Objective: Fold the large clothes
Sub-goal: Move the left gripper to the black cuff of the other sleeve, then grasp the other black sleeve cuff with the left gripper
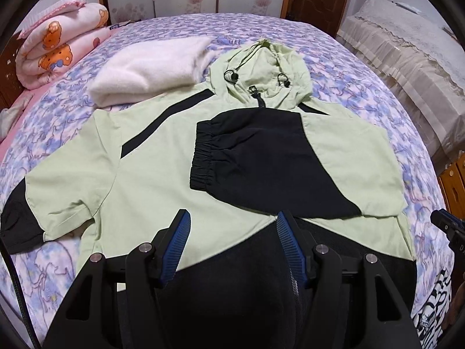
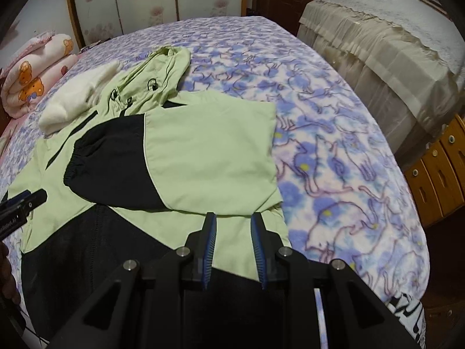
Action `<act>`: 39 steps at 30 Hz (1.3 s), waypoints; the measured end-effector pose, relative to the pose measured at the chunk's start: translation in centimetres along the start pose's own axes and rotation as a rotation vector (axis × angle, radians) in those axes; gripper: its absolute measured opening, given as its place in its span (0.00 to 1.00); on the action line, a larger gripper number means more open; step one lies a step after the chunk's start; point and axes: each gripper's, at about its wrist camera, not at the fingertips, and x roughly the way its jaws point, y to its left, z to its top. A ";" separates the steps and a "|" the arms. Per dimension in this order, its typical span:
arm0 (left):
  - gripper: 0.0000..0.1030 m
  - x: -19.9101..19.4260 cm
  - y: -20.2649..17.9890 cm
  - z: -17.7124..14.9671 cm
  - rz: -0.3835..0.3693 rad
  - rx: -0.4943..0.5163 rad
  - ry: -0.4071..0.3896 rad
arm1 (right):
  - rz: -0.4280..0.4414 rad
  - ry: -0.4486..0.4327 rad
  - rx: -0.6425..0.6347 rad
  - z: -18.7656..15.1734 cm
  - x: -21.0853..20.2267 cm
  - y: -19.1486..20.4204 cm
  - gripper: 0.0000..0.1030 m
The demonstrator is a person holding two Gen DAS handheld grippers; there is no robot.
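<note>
Blue pads: ribbed blue rubber is seen lining the black fingers of both grippers, nearest in each wrist view.
Left gripper (image 1: pixel 232 218): its jaws are held well apart above the near part of the jacket, with nothing between them.
Right gripper (image 2: pixel 233 219): its jaws are held at a narrower gap, parted, with no cloth caught between the pads; it is poised over the near right edge of the jacket.
Jacket (image 1: pixel 162 157): a pale green and black hooded jacket is spread flat on the bed, its black lower panel nearest the grippers.
Right sleeve (image 2: pixel 203 151): it is folded inward across the chest, so that its black part and gathered cuff lie at the middle of the garment.
Left sleeve (image 1: pixel 58 192): it is left spread outward to the left, ending in a black cuff at the edge of the view.
Hood (image 1: pixel 261 72): it is laid at the far end, with the black zip pull and two drawcord toggles visible.
Bedspread (image 2: pixel 334 151): a blue floral cover is seen beneath everything.
White garment (image 1: pixel 151 69): a fluffy folded piece is placed far left, touching the jacket's shoulder.
Pink quilt (image 1: pixel 58 43): a rolled quilt is set at the far left corner.
</note>
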 end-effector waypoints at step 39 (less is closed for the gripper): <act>0.73 -16.2 17.3 -7.0 0.064 -0.096 -0.024 | 0.162 -0.033 -0.227 -5.2 -8.6 17.3 0.24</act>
